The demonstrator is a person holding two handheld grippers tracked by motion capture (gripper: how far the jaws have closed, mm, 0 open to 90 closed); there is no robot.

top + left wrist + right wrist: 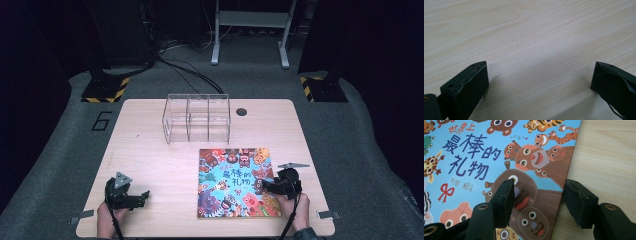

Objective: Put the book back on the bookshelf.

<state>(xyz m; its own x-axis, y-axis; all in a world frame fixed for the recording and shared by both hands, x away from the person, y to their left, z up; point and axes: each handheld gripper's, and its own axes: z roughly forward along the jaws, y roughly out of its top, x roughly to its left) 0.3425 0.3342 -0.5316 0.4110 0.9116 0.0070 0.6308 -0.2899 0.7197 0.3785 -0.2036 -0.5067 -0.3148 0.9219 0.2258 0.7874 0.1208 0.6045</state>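
Picture book (499, 152) edge between right gripper (537, 192) jaws, apparently not yet clamped, jaws apart

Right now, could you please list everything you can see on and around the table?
Picture book: one, blue cover with cartoon animals, flat at the table's right front.
Clear organiser: one, transparent, three compartments, upright at the back centre.
Table: one, light wood.
Frame: one, grey metal, on the floor behind.
Left gripper: one, black, jaws open over bare wood.
Right gripper: one, black, jaws straddling the book's right edge, one above the cover, one beside it.
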